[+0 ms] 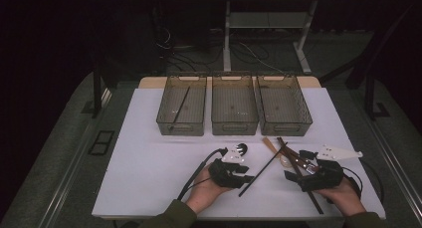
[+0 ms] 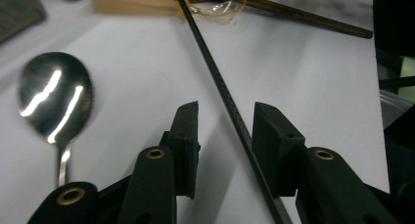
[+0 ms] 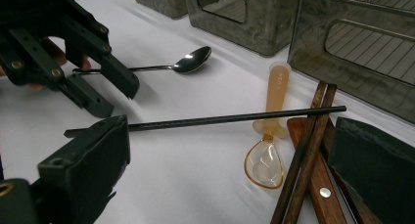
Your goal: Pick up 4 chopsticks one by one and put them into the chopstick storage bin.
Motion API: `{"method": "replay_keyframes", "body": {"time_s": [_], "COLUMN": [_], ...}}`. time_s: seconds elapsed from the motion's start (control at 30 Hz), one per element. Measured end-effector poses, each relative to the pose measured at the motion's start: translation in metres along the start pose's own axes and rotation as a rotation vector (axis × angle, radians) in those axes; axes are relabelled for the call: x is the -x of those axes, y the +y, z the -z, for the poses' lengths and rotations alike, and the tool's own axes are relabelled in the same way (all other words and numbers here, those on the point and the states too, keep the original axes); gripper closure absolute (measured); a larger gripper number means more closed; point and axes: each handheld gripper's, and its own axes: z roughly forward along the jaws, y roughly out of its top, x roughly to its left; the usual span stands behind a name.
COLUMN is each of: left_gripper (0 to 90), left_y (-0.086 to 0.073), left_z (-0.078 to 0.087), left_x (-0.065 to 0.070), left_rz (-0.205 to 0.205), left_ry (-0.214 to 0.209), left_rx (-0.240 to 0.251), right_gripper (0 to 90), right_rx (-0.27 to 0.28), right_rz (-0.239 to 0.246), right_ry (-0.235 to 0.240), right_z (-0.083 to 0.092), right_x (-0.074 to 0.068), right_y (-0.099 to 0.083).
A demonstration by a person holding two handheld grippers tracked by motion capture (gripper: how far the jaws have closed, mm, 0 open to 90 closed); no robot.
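Note:
A black chopstick point(image 1: 263, 171) point(image 3: 220, 119) lies slantwise on the white table point(image 1: 149, 168). My left gripper point(image 1: 246, 172) point(image 2: 225, 109) point(image 3: 117, 98) is low over its near end, open. The chopstick point(image 2: 210, 62) runs between the jaws, close along the right one, with a gap to the left one. A metal spoon point(image 1: 241, 149) point(image 2: 56, 97) point(image 3: 193, 59) lies just to the left of that gripper. My right gripper point(image 1: 297, 165) point(image 3: 227, 126) stands open and wide over a pile of a wooden chopstick pair point(image 1: 293, 161) point(image 3: 308, 136), an amber plastic spoon point(image 3: 276, 87) point(image 2: 127, 3) and a wooden-handled knife point(image 3: 318, 185).
Three clear bins stand in a row at the back: the left bin point(image 1: 181, 128) holds another black chopstick point(image 1: 181, 106); the middle bin point(image 1: 234, 127) and the right bin point(image 1: 286, 127) look bare. The table's front edge runs just under my hands.

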Motion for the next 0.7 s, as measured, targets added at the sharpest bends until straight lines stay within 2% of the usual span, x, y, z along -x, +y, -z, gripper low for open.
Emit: {"method": "replay_keyframes", "body": {"time_s": [0.2,0.37,0.53,0.7], "left_gripper": [60.4,58.6,58.4,58.5], "left_y": [0.004,0.005,0.005,0.004], "left_z": [-0.008,-0.010,-0.009,-0.011], "left_x": [0.008,0.012,0.010,0.012], "left_rz": [-0.027,-0.018,-0.036,-0.035], "left_ry": [0.005,0.018,0.022,0.024], "left_rx": [-0.010,0.008,-0.002,-0.011], "right_gripper": [2.0,2.0,2.0,2.0], "right_rx": [0.006,0.010,0.004,0.006], "right_rz": [-0.009,-0.007,-0.009,-0.014], "right_ry": [-0.004,-0.006,-0.008,-0.009], "right_z": [0.001,0.001,-0.001,0.000], "right_x": [0.001,0.000,0.001,0.001], "right_y": [0.000,0.000,0.001,0.001]}}
